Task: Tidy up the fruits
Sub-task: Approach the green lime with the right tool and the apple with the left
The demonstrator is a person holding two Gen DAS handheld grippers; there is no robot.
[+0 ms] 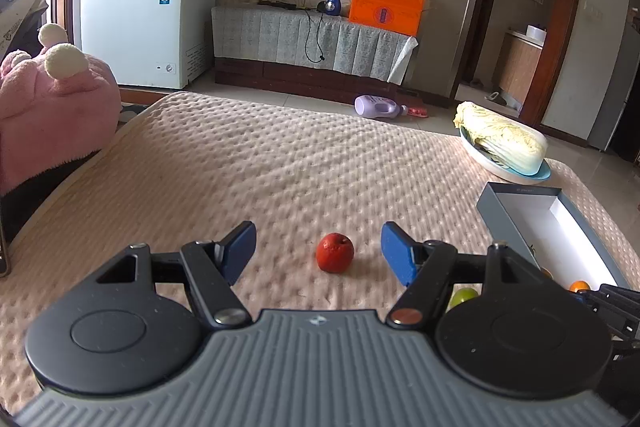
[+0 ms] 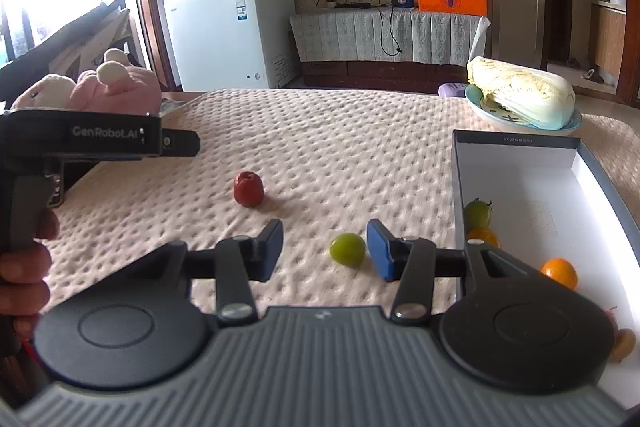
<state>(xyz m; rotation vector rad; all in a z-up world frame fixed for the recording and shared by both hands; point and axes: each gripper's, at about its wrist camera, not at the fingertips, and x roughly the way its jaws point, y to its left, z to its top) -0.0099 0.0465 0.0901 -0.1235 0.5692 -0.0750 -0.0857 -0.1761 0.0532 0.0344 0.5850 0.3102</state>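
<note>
Near the table's right edge, your box (image 2: pixel 520 183) holds several fruits; red fruit (image 1: pixel 335 252) and green fruit (image 2: pixel 347 249) remain between wide, empty left gripper (image 1: pixel 318 251) and right gripper (image 2: pixel 324 251).

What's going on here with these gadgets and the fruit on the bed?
A person holds a two-finger gripper in each hand, sorting fruit into a white box. The left gripper is open around a red fruit; the right gripper is open around a green fruit. Neither is gripped yet. Some fruit already lies in the box.
</note>
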